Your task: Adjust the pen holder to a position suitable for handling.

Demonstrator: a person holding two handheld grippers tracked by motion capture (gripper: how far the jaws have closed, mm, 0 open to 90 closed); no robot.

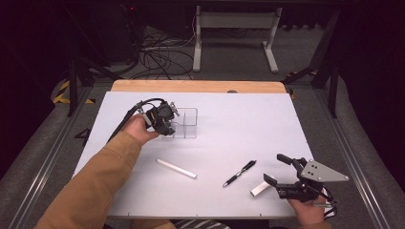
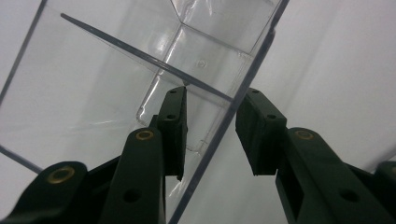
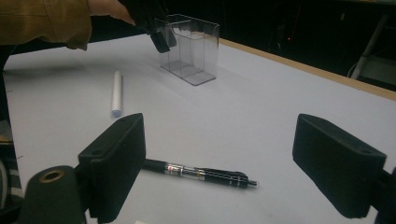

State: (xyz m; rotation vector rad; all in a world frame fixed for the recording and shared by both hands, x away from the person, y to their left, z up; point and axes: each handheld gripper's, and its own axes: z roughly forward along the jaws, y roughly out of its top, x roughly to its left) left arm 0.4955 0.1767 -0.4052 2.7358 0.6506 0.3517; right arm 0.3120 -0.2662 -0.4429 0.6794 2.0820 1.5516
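A clear plastic box (image 1: 185, 123) with inner dividers stands on the white table top (image 1: 239, 119) at the back left. My left gripper (image 1: 170, 125) is at its left side. In the left gripper view, the left gripper (image 2: 217, 95) is open and straddles one clear wall (image 2: 205, 154), one jaw inside the box and one outside. My right gripper (image 1: 275, 169) is wide open at the front right with nothing in it. A black pen (image 1: 239, 173) lies just left of it, seen between the jaws (image 3: 201, 173). A white stick (image 1: 176, 168) lies at centre front.
A short white piece (image 1: 258, 189) lies by the right gripper's near jaw. The table's wooden back edge (image 1: 198, 86) runs behind the white top. Beyond it stand a white frame (image 1: 234, 38) and cables (image 1: 157, 57) on the floor.
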